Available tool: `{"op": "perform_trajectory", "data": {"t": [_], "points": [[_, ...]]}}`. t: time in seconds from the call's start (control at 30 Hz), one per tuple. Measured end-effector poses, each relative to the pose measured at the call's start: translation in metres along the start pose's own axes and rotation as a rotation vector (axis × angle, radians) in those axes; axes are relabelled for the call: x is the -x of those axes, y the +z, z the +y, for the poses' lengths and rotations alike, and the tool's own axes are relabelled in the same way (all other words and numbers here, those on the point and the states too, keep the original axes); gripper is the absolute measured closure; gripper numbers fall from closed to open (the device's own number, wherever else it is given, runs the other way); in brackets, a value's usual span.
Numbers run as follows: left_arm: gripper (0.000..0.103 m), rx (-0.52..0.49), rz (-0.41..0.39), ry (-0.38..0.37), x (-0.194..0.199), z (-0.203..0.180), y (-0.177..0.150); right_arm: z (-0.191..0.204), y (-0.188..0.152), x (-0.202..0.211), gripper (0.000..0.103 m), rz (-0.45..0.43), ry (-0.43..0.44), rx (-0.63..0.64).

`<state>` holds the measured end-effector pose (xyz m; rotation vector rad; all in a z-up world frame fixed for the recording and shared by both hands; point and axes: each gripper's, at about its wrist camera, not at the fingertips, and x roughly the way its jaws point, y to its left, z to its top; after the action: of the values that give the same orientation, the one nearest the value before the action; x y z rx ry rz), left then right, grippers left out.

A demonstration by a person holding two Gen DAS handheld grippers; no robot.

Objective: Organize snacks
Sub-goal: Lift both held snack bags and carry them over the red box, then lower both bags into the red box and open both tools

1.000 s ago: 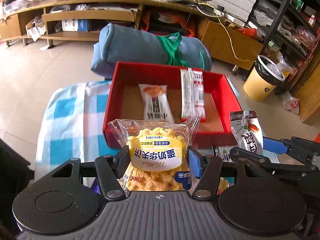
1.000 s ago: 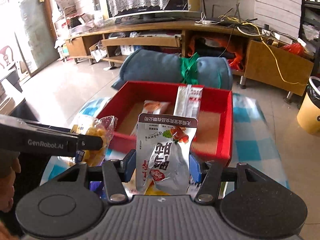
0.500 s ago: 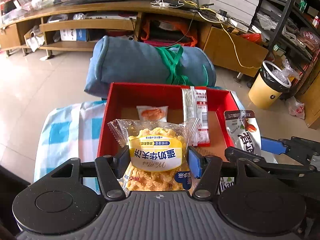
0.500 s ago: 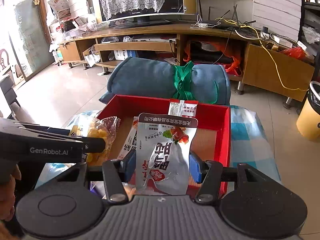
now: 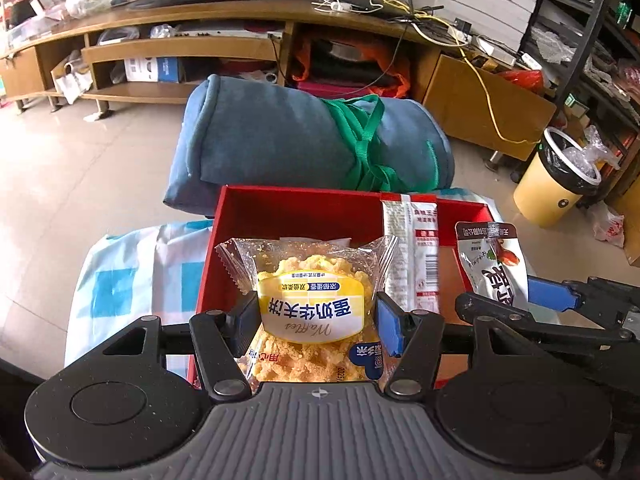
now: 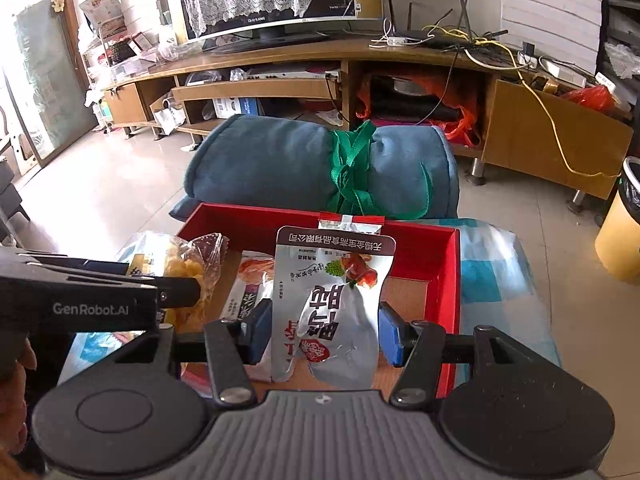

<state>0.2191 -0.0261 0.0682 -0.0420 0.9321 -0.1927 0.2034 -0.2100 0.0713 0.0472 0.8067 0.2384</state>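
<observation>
Over the red box (image 5: 296,216), mid-frame in both wrist views, two snacks are being carried in together. The left gripper (image 5: 316,316) has its fingers clamped on the waffle pack (image 5: 312,304), lower centre of the left view. The right gripper (image 6: 320,332) has its fingers clamped on the silver pouch (image 6: 332,300), lower centre of the right view. Both packs hang above the near half of the box, not yet set down.

To do it well, I'd say: lower each pack onto bare cardboard floor, waffle pack left, pouch right of the long stick pack (image 5: 412,248), so nothing lands on the small orange-print packet (image 6: 250,284). Let go only once each lies flat, and keep the grippers from bumping.

Versus a second ago: both grippers are further over the box; its near wall, then ahead of the packs, is now under them. The blue roll (image 5: 304,144) looms bigger. Grips unchanged.
</observation>
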Motion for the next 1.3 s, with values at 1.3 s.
{"op": "perform_trajectory", "data": {"t": [1.3], "points": [[0.037, 0.008, 0.176, 0.064, -0.080, 0.004, -0.003, -0.041, -0.005, -0.104, 0.054, 0.269, 0.246, -0.249]]}}
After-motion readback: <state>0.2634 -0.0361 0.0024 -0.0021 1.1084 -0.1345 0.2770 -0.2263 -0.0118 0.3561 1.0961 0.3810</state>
